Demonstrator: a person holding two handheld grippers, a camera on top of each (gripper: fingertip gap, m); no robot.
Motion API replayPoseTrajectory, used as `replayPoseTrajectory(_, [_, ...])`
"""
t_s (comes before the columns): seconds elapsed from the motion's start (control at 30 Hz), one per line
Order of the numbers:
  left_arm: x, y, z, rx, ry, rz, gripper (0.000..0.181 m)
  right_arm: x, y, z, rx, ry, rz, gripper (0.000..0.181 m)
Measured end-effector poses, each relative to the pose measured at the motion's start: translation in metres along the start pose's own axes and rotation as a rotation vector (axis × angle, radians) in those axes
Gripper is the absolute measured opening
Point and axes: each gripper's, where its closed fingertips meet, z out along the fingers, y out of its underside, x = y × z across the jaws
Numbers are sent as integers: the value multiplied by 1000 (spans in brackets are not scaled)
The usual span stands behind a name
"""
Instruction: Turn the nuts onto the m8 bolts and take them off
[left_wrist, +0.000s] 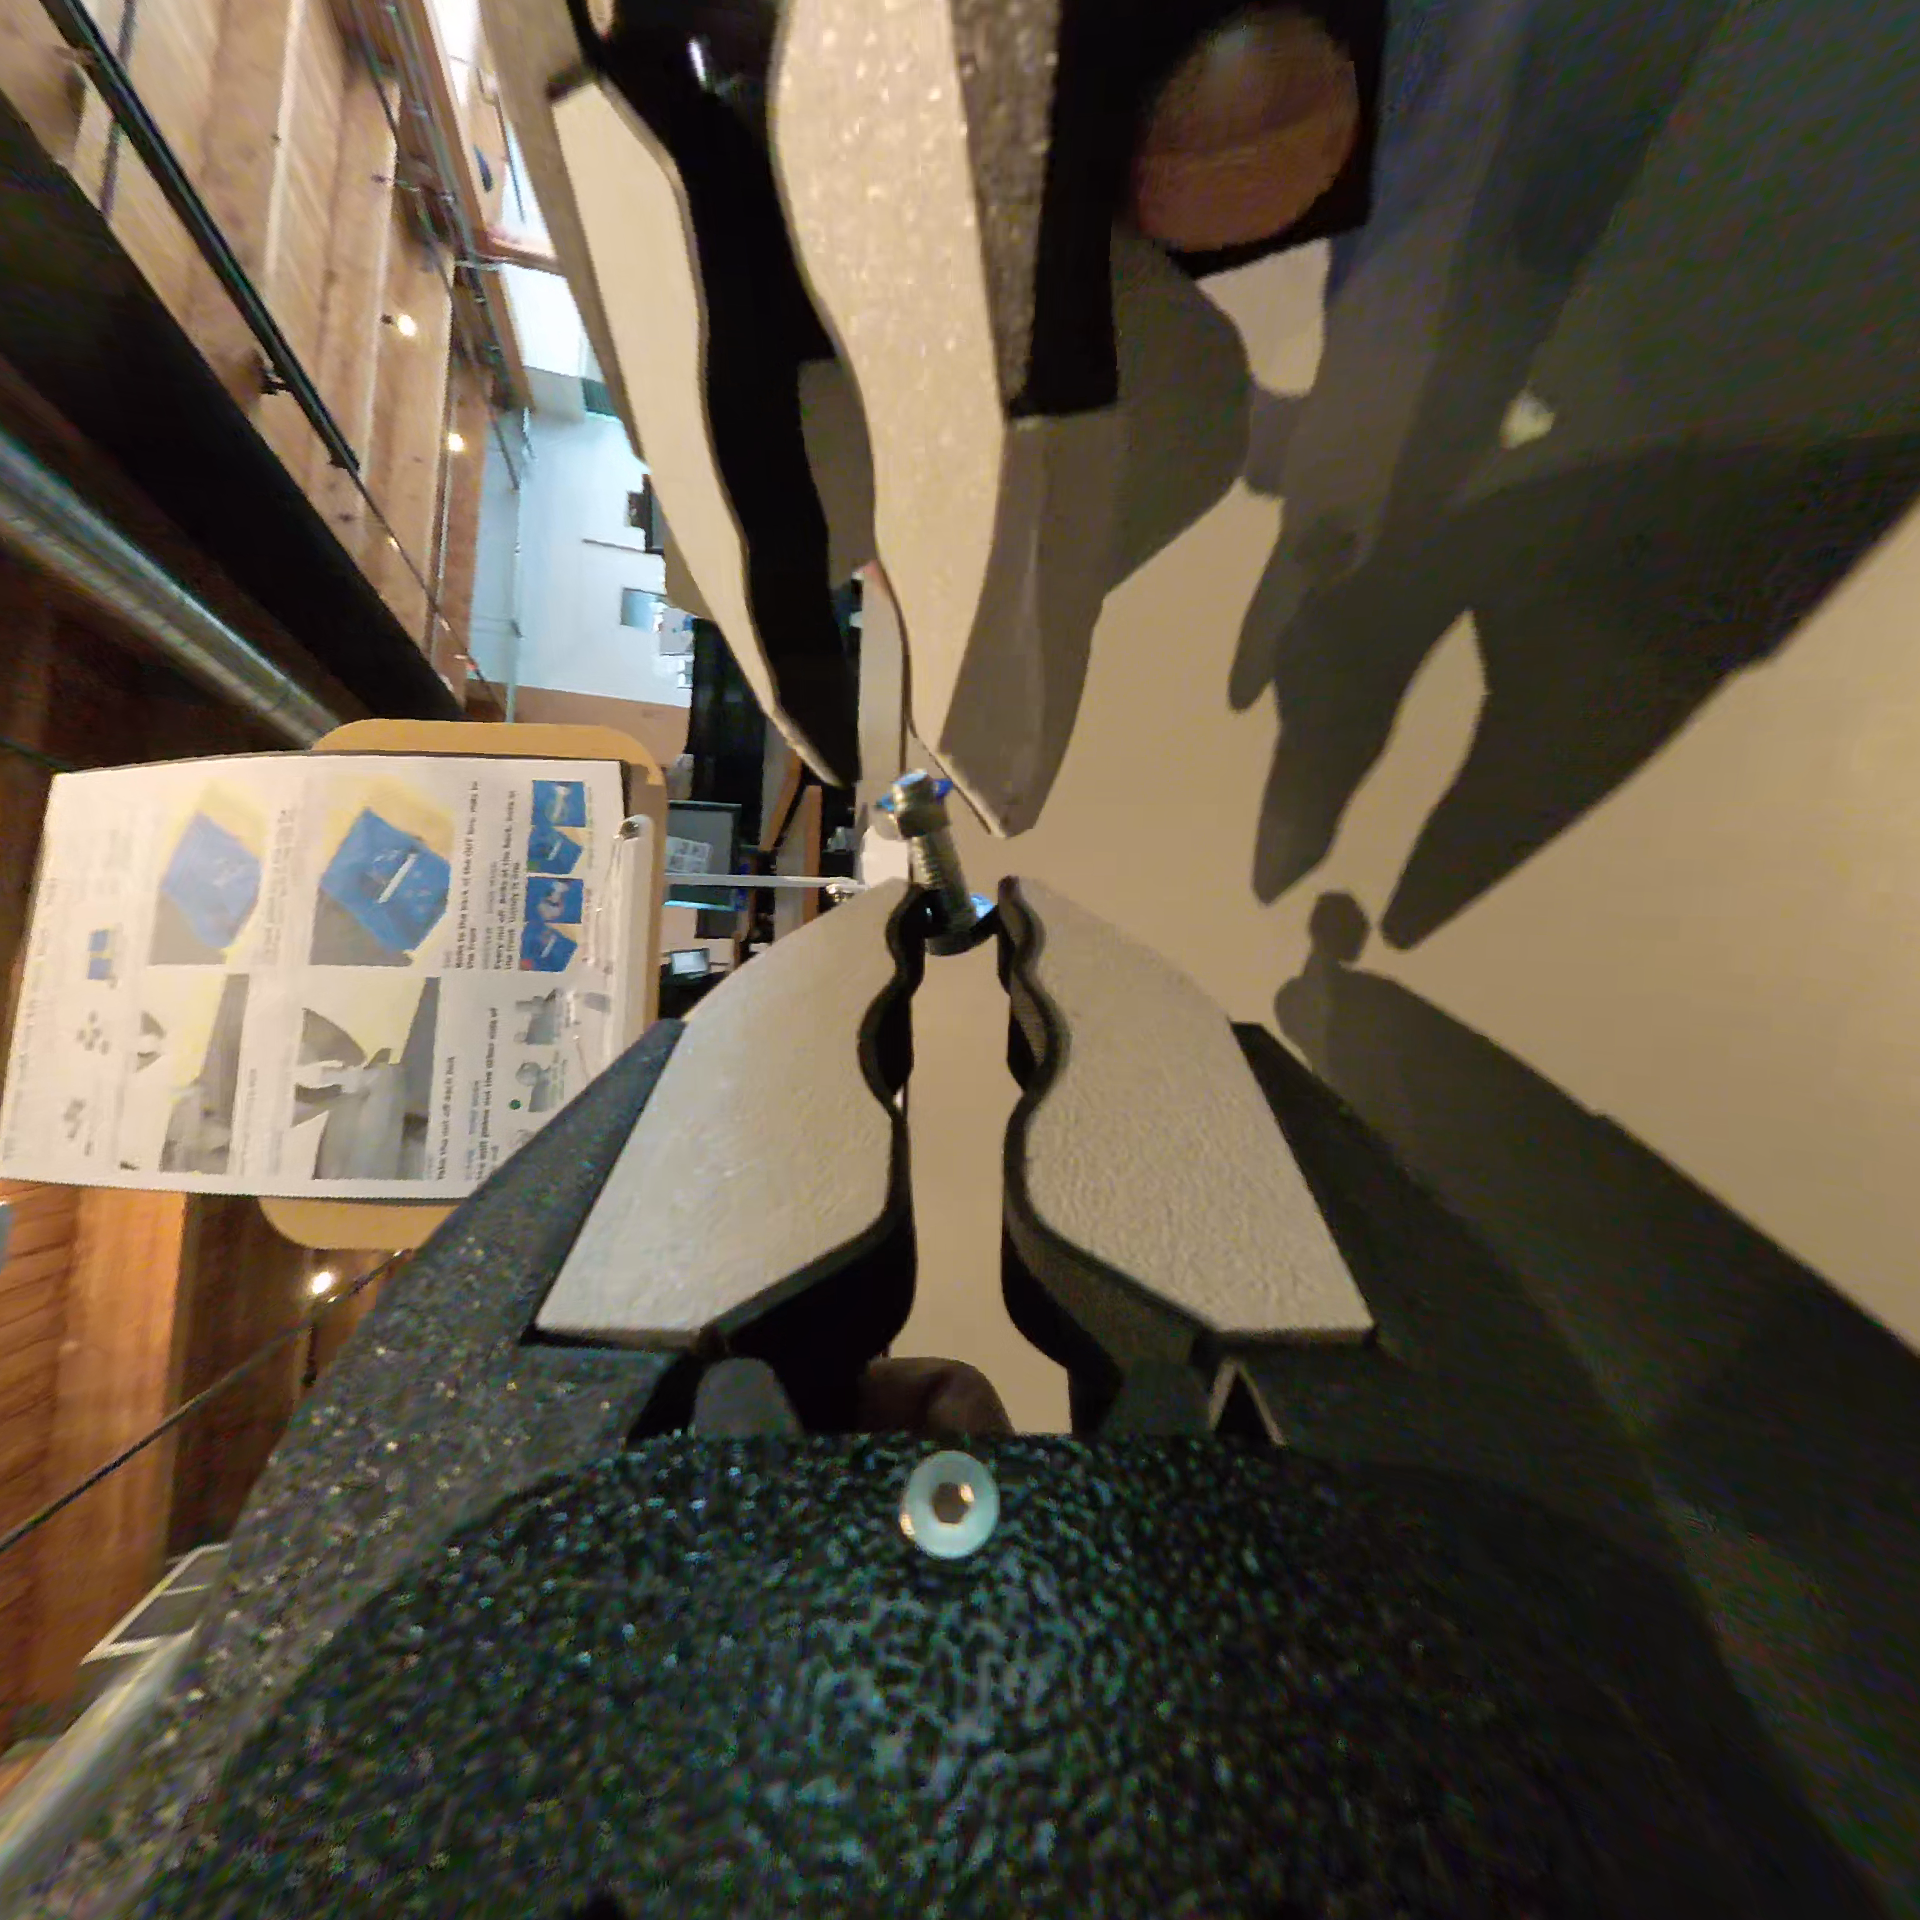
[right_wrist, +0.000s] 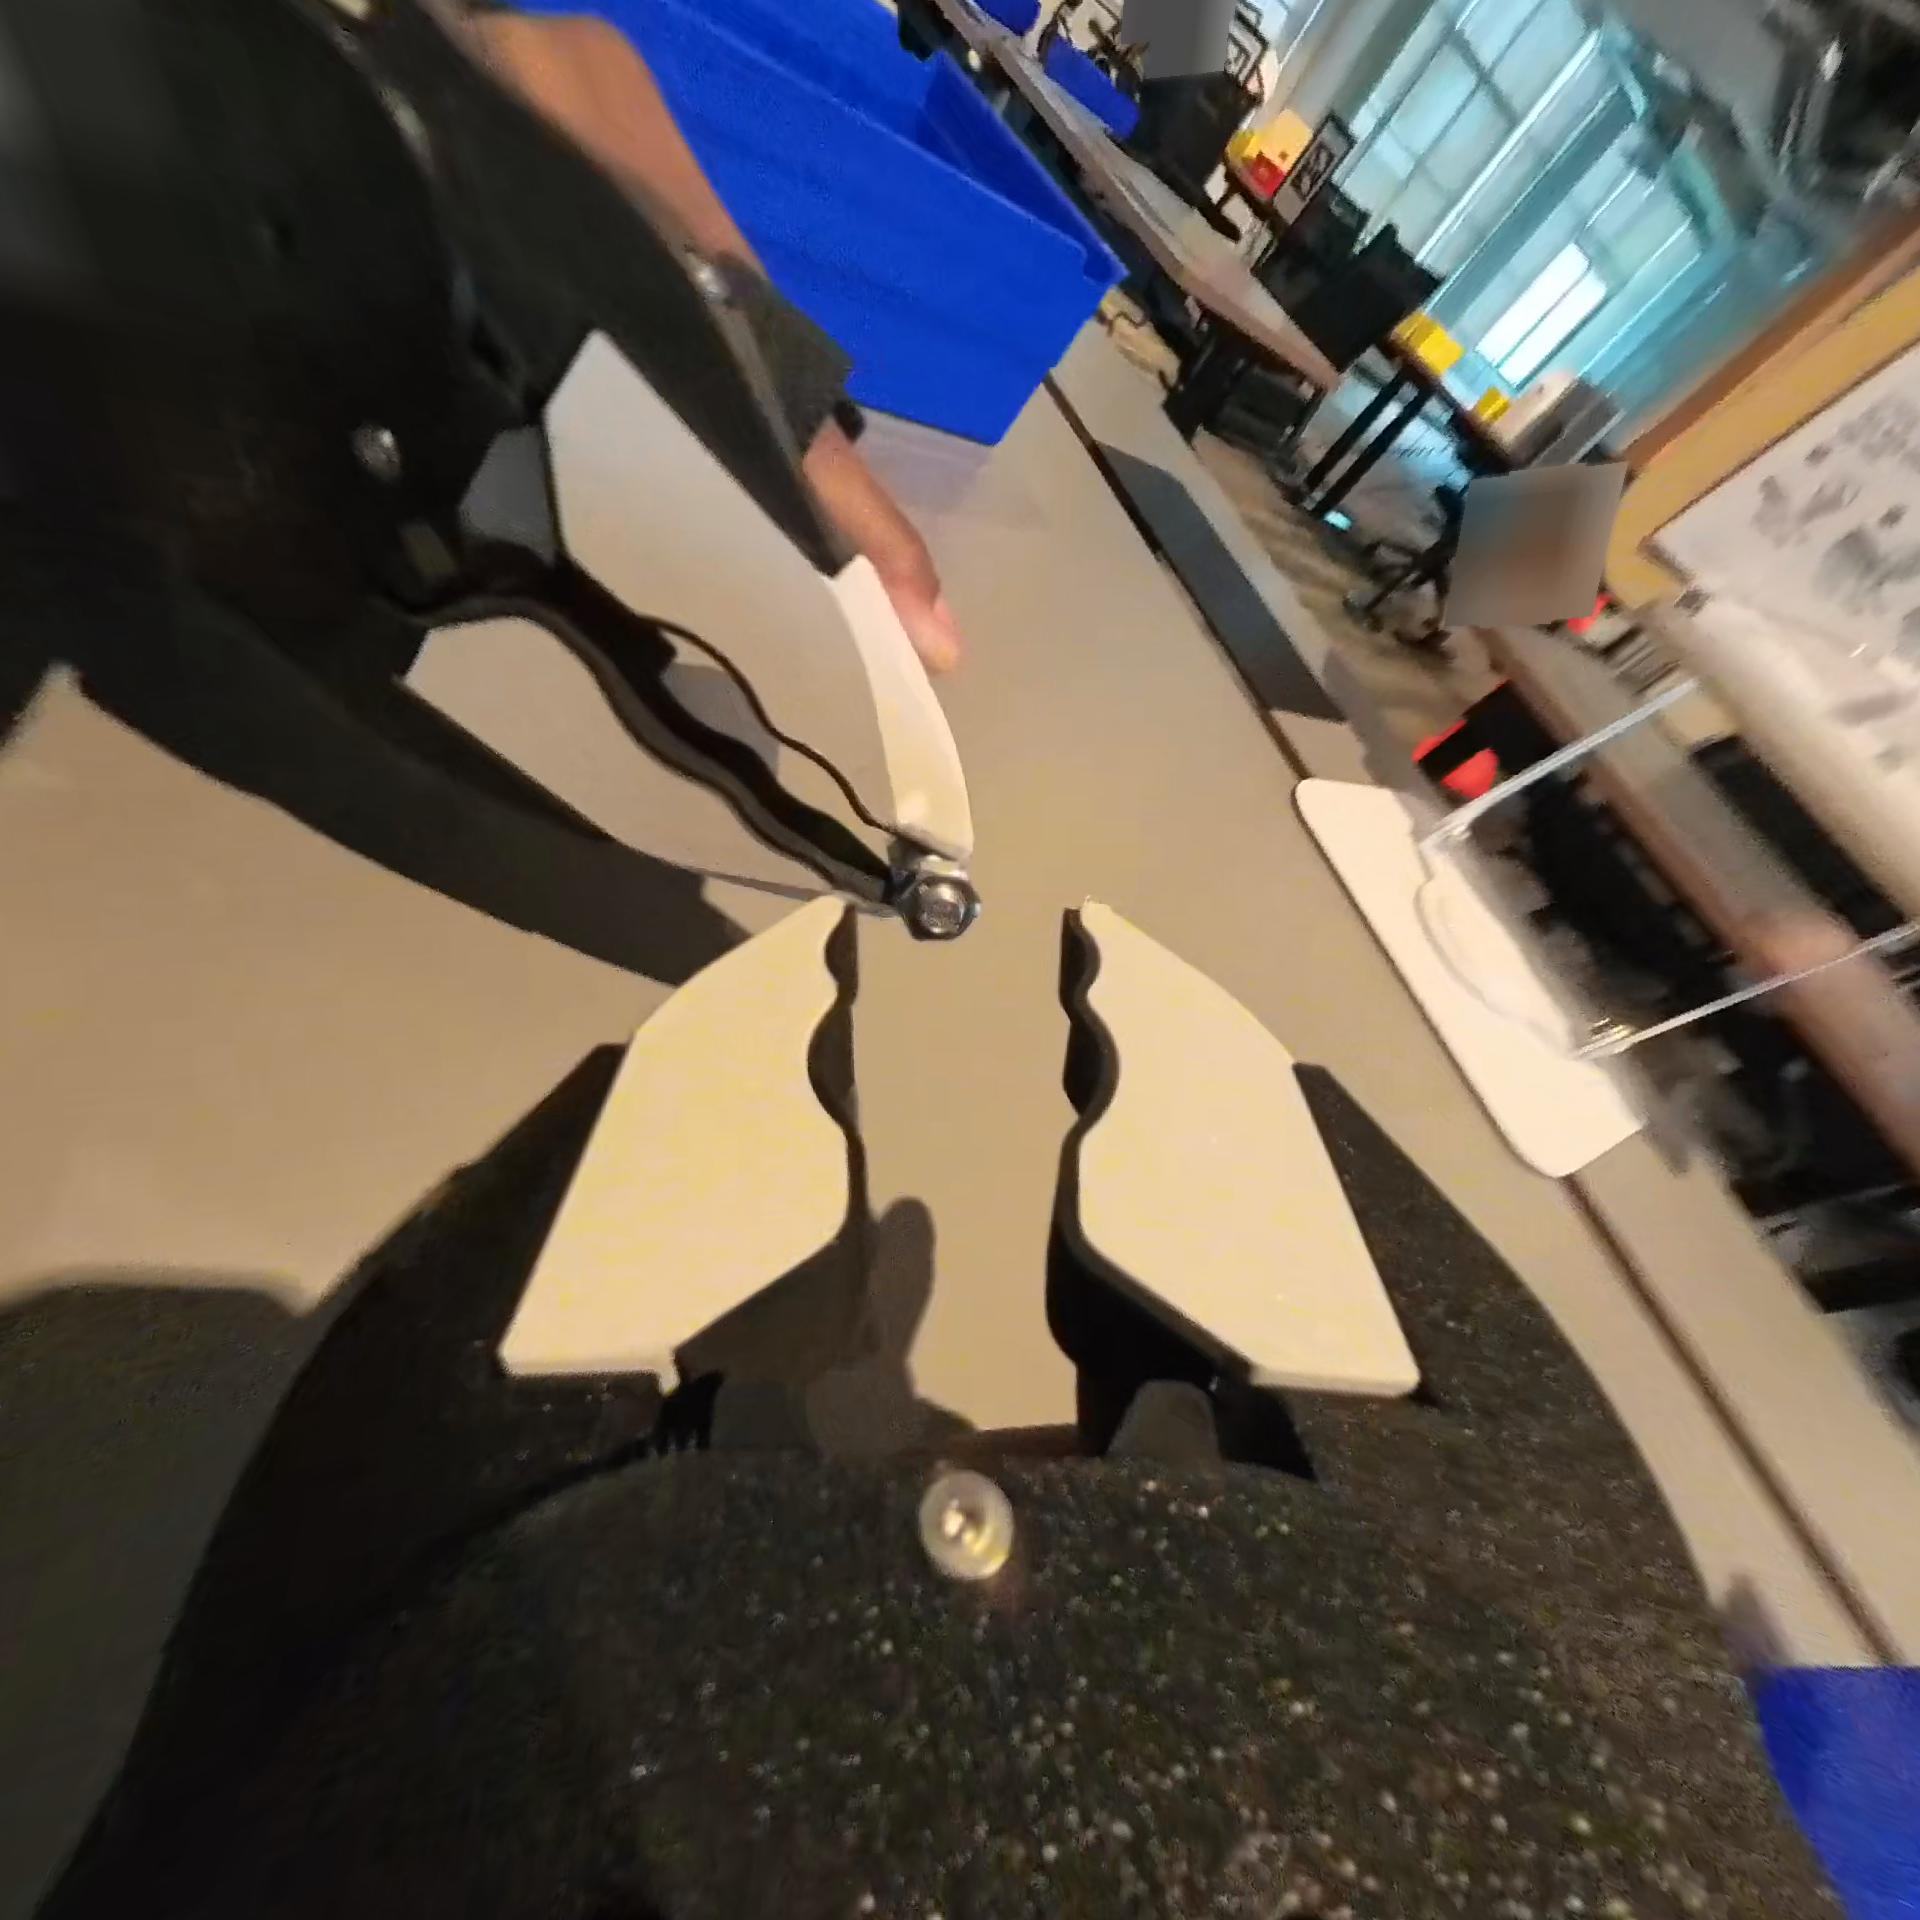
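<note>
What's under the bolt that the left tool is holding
Under the small silver steel bolt, pinched by the left tool, lies only bare beige tabletop. A silver hexagonal nut sits on its thread. The open right tool hides nearby tabletop.

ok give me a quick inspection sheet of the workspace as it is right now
surface: plain beige tabletop, bare under the grippers
job's things: one bolt held in the air, a hex nut threaded on its end
clutter: blue bin at the back; white base with a clear stand at the table edge; printed instruction sheet on a board
grippers: left hand-held gripper shut on the bolt; right hand-held gripper open, nut close to one fingertip, contact unclear
cables: nothing seen on the table
surroundings: more tables, large windows, brick wall
</note>
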Motion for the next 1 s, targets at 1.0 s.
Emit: replayPoseTrajectory(1.0, [-5, 0, -1, -6, -28, 8, 13, -2, -1, 3, 7, -27, 109, 31])
